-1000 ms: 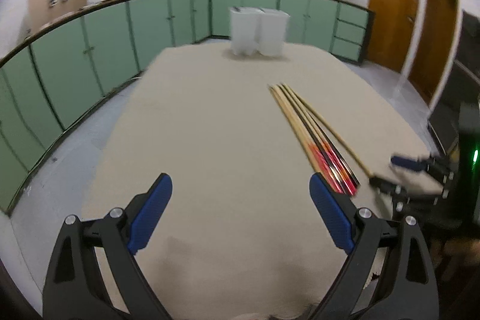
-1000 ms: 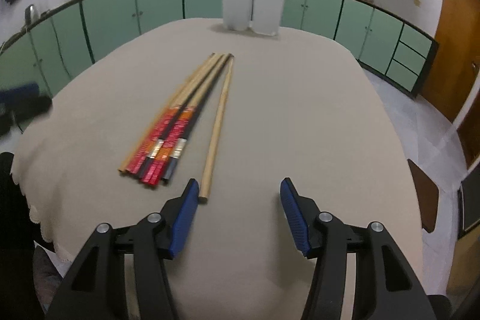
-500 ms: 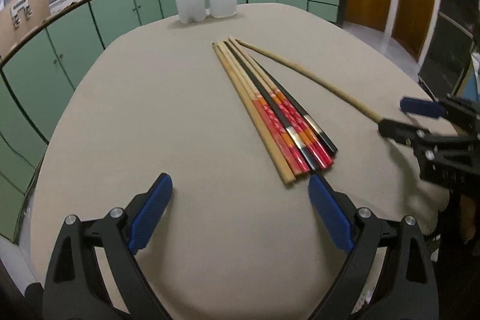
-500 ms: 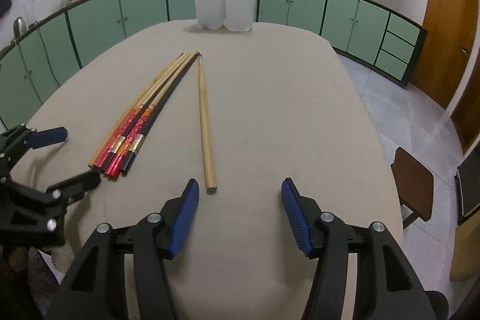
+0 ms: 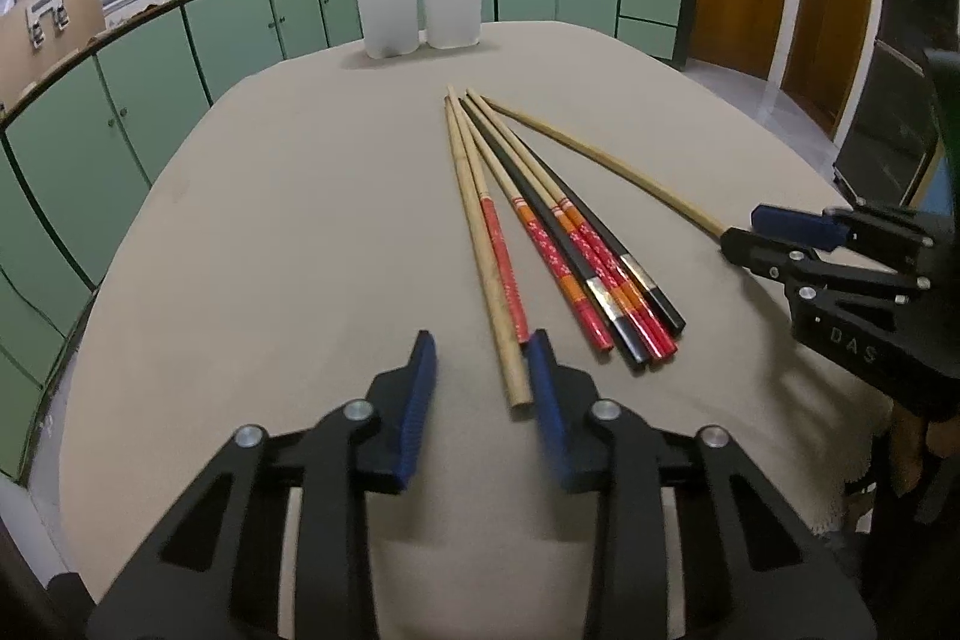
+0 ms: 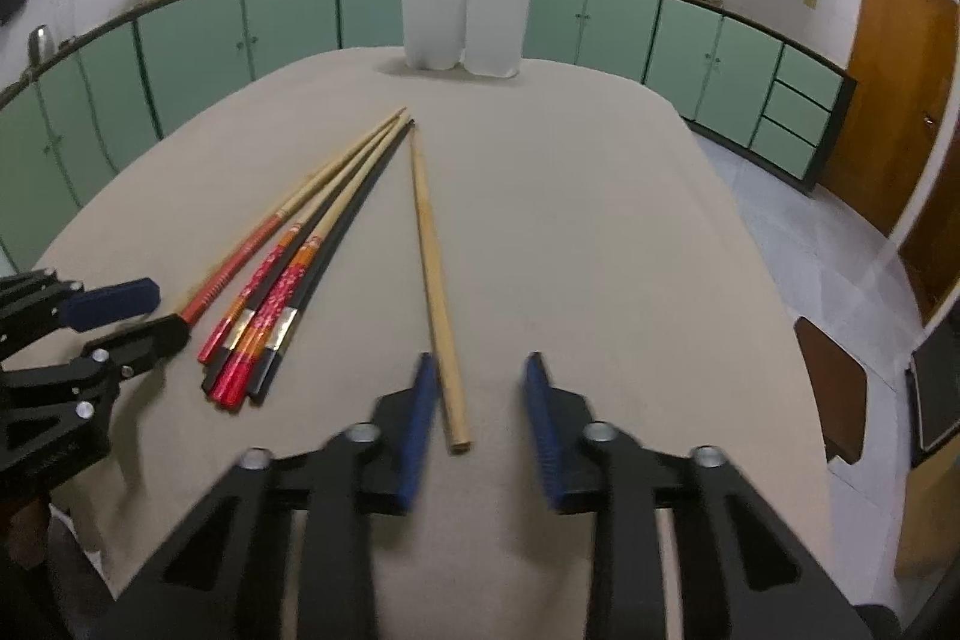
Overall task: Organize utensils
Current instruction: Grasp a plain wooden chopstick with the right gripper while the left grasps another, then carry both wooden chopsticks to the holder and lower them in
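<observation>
We see the table (image 5: 252, 232) bare from 9 to 12 o'clock, two white bins (image 5: 420, 4) at its far edge. The chopsticks (image 5: 570, 244) fan at 1 o'clock. Our left gripper (image 5: 480, 370) has just narrowed around a pale stick (image 5: 486, 268), unclamped. Our right gripper (image 6: 477, 388) likewise brackets the lone stick (image 6: 435, 280) near the front edge.

At lower centre the right claw (image 6: 477, 388), its jaws just closing, straddled the near end of a plain wooden chopstick (image 6: 433, 274) without gripping it, while the bundled chopsticks (image 6: 282, 280) lay left on the counter (image 6: 600, 250), the left claw (image 6: 129, 316) beside them at the left edge.
</observation>
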A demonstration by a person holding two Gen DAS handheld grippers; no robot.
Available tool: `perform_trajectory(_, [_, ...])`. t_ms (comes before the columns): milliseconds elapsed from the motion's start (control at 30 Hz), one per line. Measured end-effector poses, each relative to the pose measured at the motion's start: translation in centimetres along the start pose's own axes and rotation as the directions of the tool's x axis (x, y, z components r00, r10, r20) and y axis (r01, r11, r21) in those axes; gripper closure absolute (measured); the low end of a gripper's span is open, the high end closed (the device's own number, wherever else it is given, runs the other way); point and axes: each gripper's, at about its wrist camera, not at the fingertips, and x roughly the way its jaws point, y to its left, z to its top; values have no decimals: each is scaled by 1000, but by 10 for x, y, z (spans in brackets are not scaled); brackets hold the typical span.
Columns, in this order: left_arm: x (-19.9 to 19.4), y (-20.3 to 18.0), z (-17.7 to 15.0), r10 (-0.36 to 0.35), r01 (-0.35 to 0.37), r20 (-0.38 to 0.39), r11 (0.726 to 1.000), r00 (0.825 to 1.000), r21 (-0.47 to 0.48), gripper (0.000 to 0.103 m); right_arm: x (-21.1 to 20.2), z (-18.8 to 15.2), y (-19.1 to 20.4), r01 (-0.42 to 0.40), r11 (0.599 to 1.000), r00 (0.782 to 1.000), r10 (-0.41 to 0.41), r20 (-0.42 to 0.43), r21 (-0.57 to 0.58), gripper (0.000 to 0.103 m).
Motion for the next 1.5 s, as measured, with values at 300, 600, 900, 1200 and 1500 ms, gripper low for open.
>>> perform_trajectory(300, [-5,6,-6,10,-10,-9,1000,1000,-9,77,0,-1,-1,5,1000,1000,-5,-1,11,77])
perform_trajectory(600, [0,18,-4,163,-162,3,979,987,-123,95,-1,-2,-6,95,991,995,-96,2,97,91])
perform_trajectory(900, [0,27,-4,183,-182,-5,974,983,-133,92,-7,-8,6,59,997,998,-60,15,44,86])
perform_trajectory(1200, [-15,39,14,129,-131,-19,973,991,-191,97,-28,12,1,9,998,1000,-10,24,60,96])
perform_trajectory(1500, [-78,65,82,110,-105,11,969,994,-223,97,-99,86,-9,-3,1000,993,2,121,7,96])
